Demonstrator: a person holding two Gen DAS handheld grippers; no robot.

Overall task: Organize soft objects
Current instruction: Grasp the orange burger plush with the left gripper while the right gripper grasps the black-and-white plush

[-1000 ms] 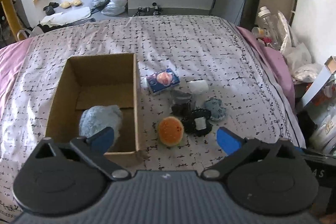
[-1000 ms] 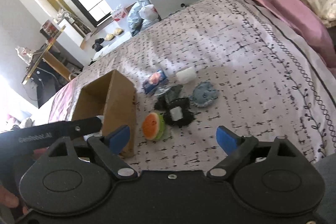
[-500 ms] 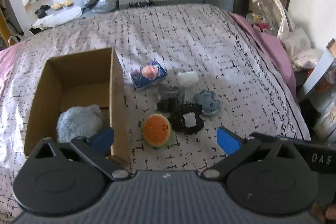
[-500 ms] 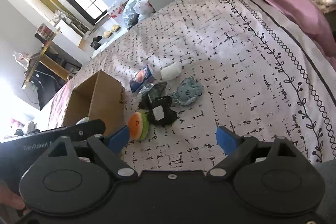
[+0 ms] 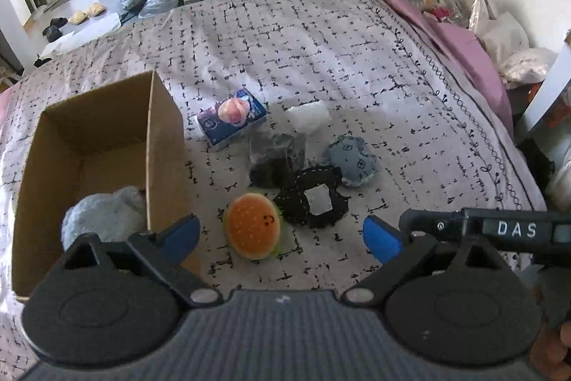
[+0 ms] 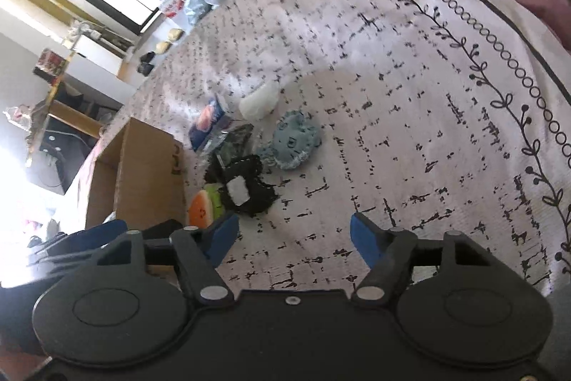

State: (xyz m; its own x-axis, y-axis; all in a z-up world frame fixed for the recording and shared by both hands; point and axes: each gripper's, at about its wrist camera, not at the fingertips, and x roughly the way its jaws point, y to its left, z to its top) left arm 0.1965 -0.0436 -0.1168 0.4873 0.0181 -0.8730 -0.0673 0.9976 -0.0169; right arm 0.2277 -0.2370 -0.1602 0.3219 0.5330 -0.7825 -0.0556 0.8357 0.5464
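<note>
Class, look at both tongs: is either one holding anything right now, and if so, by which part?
Nothing is held. The left tongs and the right tongs are both open and empty above the bedspread; the burger plush lies ungripped on it.

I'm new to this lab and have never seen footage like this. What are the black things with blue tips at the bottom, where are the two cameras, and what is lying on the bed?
They are hand-held grippers, one in each of a person's hands, each with a camera looking along its two blue-tipped fingers. One picture comes from the left gripper, the other from the right gripper. Both are open and hold nothing. On the patterned bedspread stands a cardboard box with a pale blue plush inside. Beside it lie a burger plush, a black fabric piece, a blue-grey plush, a white roll and a small blue packet.
</note>
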